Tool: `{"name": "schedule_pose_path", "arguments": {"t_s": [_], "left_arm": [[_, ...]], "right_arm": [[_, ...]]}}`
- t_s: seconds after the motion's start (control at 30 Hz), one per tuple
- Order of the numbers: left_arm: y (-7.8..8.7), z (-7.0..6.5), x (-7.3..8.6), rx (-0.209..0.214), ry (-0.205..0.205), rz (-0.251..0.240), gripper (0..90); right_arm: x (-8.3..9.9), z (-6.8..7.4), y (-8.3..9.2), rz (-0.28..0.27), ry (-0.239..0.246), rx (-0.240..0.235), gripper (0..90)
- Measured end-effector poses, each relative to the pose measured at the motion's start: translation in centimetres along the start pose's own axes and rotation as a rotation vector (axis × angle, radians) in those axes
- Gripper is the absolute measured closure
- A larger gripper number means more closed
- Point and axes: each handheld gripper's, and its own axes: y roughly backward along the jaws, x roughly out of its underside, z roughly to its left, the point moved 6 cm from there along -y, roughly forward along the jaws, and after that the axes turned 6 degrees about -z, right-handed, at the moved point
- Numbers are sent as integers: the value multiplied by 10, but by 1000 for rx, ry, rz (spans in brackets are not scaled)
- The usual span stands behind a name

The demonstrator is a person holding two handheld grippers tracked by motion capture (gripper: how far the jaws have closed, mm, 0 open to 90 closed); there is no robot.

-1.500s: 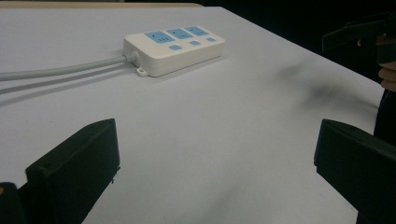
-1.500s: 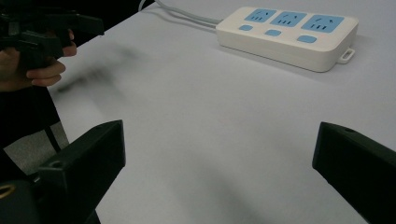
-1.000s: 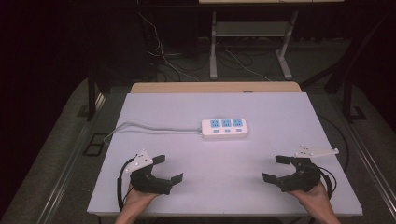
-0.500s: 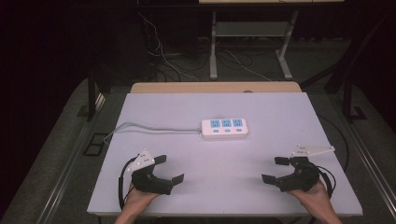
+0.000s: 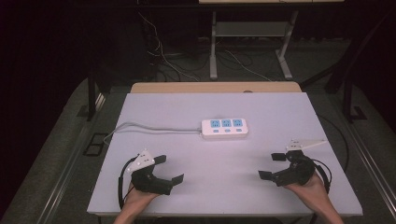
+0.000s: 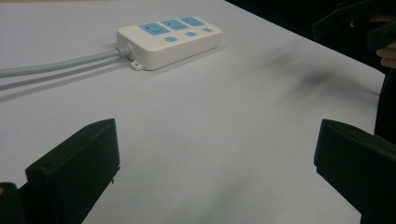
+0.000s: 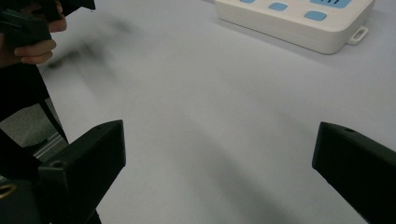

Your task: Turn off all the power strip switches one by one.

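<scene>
A white power strip with three blue sockets lies near the middle of the white table, and its grey cable runs off to the left edge. My left gripper rests at the front left, open and holding nothing. At the front right my right gripper is also open and holds nothing. The left gripper view has the power strip ahead beyond the wide-apart jaws. Only the strip's near edge shows at the top of the right gripper view.
A wooden board lies along the table's far edge. Behind it are metal stand legs and loose cables on the dark floor. The other hand shows at the right gripper view's top left.
The right gripper has turned slightly so its jaws point more to the left. The left gripper and the power strip have stayed put.
</scene>
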Motion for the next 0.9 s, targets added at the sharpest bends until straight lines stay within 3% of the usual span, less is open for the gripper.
{"name": "schedule_pose_path", "arguments": {"t_s": [0.9], "left_arm": [[-2, 0, 1, 4, 0, 6, 0]], "right_arm": [[-46, -12, -11, 57, 56, -15, 26]]}}
